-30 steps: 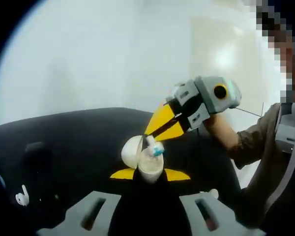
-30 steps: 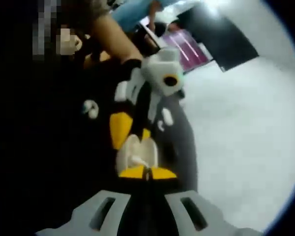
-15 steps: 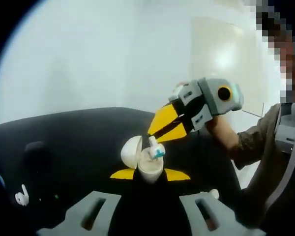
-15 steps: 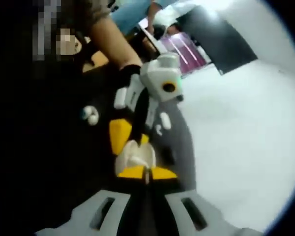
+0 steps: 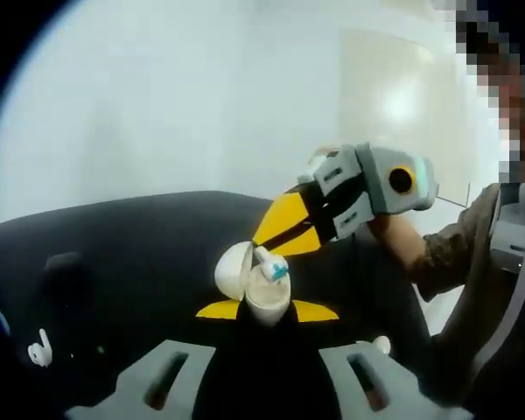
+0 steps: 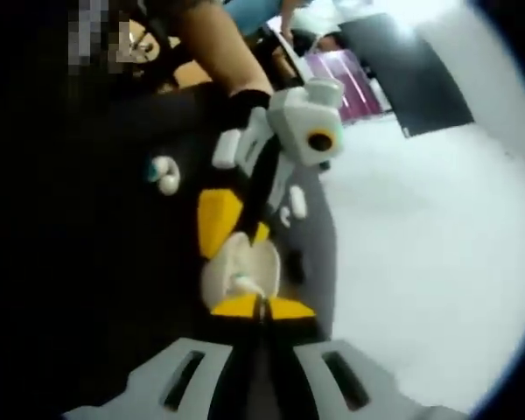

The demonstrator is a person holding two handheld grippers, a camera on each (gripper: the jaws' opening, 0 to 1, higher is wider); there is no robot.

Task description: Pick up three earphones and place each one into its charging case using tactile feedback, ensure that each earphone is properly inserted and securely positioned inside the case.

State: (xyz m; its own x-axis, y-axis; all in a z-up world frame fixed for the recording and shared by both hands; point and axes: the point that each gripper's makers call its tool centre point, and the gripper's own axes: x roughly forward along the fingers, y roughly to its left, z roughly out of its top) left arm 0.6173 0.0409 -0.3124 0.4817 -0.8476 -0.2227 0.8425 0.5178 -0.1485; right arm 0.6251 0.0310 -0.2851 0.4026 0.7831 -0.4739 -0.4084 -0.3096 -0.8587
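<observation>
**Left gripper view: earphone at the mouth of the case, seating still to be done**

From here I see my left gripper (image 5: 269,311) clenched around the charging case (image 5: 267,297), its yellow jaws either side of the white body and the lid (image 5: 234,267) hinged open to the left. The case is held up above the black table (image 5: 114,254), over its middle, not resting on it. My right gripper (image 5: 267,248) reaches in from the right, jaws pinched together on the earphone (image 5: 271,265), whose white stem and blue-tipped end lie tilted across the top of the open case.

In the right gripper view the jaws are shut on the earphone's thin stem (image 6: 245,284), with the case cavity just beyond them and the left gripper (image 6: 223,232) holding the case from the far side. I cannot tell whether the bud has entered its socket; I judge it is only at the rim.

To do this well, I would keep the case still and upright, turn the stem in line with the socket, and press down gently until I feel it bottom out. Only then would I ease the right jaws apart.

Two more earphones lie on the table, one toward its left edge (image 5: 39,350), another near the front-right (image 5: 378,345).
</observation>
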